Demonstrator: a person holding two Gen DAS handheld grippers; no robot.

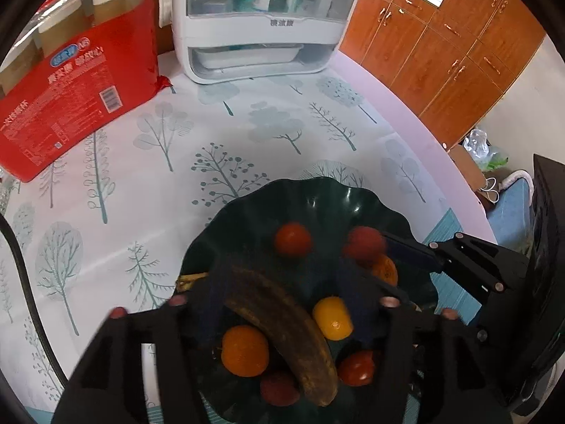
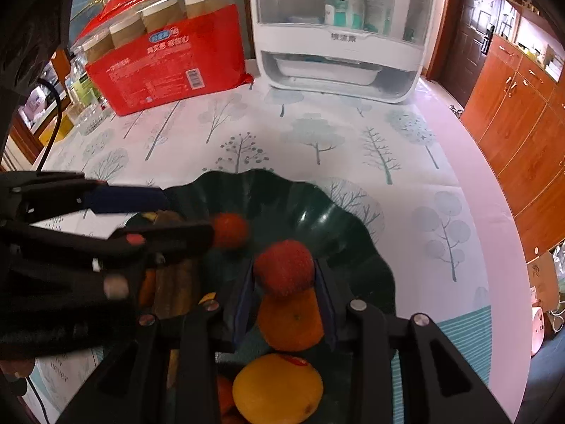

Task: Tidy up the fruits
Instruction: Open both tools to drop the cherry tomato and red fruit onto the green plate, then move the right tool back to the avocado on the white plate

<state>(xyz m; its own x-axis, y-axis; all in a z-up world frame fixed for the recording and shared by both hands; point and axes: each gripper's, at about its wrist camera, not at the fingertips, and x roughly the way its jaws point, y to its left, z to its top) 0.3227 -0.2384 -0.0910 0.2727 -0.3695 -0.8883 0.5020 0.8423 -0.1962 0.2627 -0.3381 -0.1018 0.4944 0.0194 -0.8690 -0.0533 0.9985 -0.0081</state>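
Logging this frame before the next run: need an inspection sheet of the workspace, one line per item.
Surface: tablecloth with a tree print, pink border on the right.
Job's things: dark green bowl holding a brown banana, oranges, tomatoes and a red lychee-like fruit.
Clutter: red package of cups; white appliance with bottles inside; glass jars at the table's far left.
Grippers: left gripper open over the banana; right gripper straddles the red fruit, contact unclear.
Cables: black cable crossing the left edge.
Surroundings: orange wooden cabinets; bags on the floor.
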